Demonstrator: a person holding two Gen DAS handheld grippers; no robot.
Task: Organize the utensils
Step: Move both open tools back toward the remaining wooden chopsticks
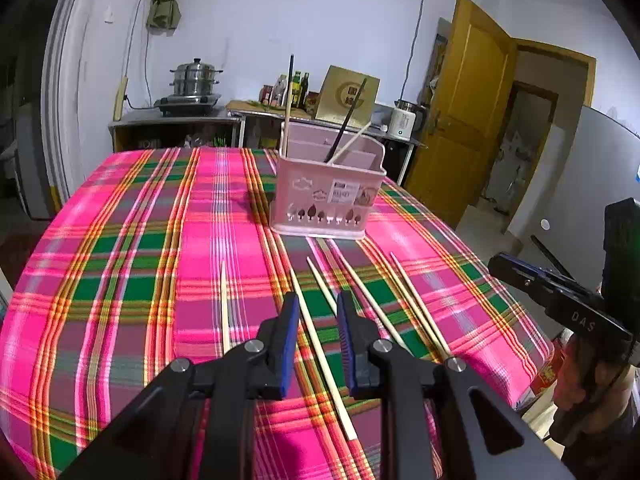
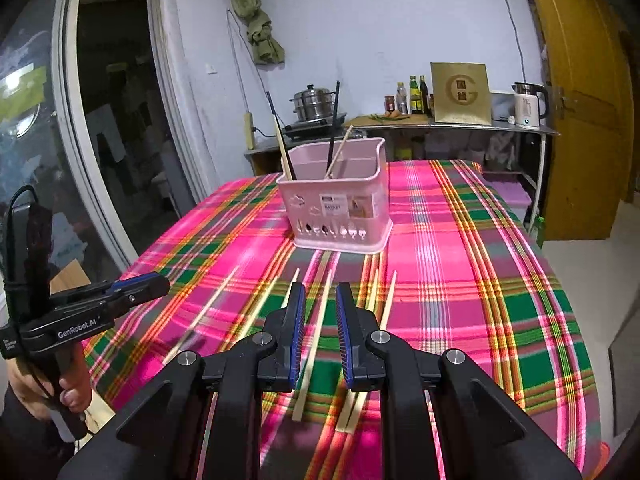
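Observation:
A pink utensil caddy point(image 1: 326, 196) point(image 2: 340, 204) stands mid-table with dark and pale chopsticks point(image 1: 347, 120) upright in it. Several pale chopsticks lie loose on the plaid cloth in front of it. My left gripper point(image 1: 319, 296) hovers low over them, jaws slightly apart and empty; one chopstick point(image 1: 320, 344) runs on the cloth beneath the gap. My right gripper point(image 2: 321, 286) is likewise a little apart and empty, above another chopstick point(image 2: 316, 332). Each gripper shows at the edge of the other's view: the right point(image 1: 516, 266), the left point(image 2: 154, 280).
The table point(image 1: 120, 240) wears a pink, green and yellow plaid cloth. Behind it a counter carries a steamer pot point(image 1: 194, 80), bottles point(image 2: 416, 92), a gold box point(image 2: 460, 94) and a kettle point(image 2: 528, 106). A yellow door point(image 1: 468, 112) stands at the right. A hand point(image 2: 74, 384) holds the left gripper's handle.

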